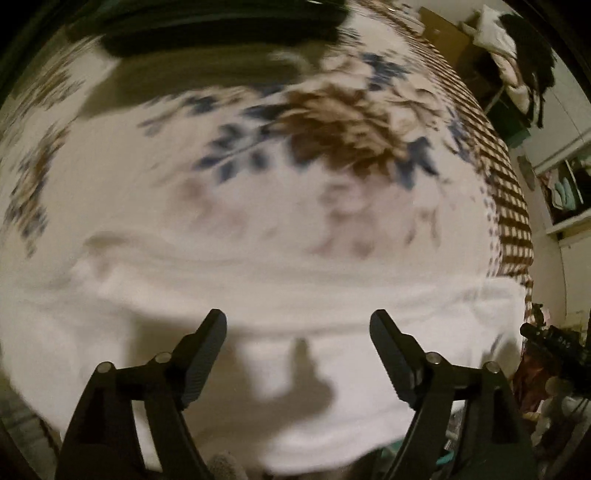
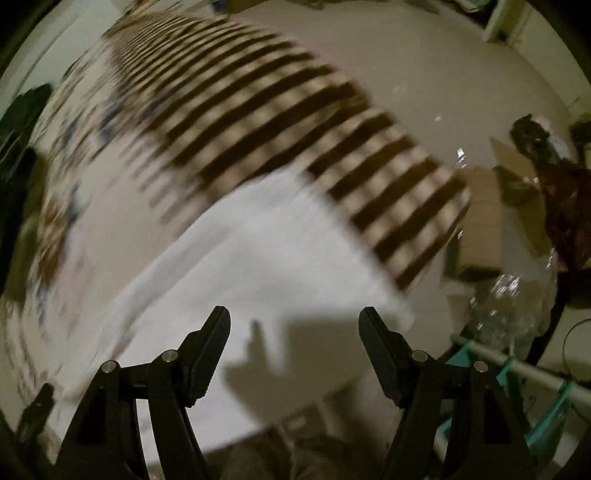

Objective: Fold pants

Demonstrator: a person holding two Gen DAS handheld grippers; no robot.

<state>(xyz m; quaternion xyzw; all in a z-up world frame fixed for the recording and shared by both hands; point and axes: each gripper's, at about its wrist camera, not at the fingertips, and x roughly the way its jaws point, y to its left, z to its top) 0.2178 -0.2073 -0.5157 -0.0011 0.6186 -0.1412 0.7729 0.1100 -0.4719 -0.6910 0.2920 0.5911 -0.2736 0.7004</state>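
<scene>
A white garment [image 1: 258, 302] lies flat along the near edge of the bed, blurred; I cannot tell whether it is the pants. My left gripper [image 1: 297, 325] hovers over it, open, with nothing between its fingers. The same white cloth [image 2: 258, 251] fills the middle of the right wrist view, its corner near the bed's edge. Above it my right gripper [image 2: 295, 321] stands open and empty. A dark garment [image 1: 207, 33] lies at the far side of the bed, also visible as a dark garment [image 2: 18, 122] at the left rim.
The bedspread [image 1: 332, 122] has brown and blue flowers and a brown chequered border [image 2: 295, 122]. Beyond the bed's edge are pale floor [image 2: 443, 74], a cardboard box [image 2: 480, 221], clear plastic wrap [image 2: 513, 306] and a teal rack [image 2: 517, 365]. Clothes [image 1: 517, 55] are piled at the far right.
</scene>
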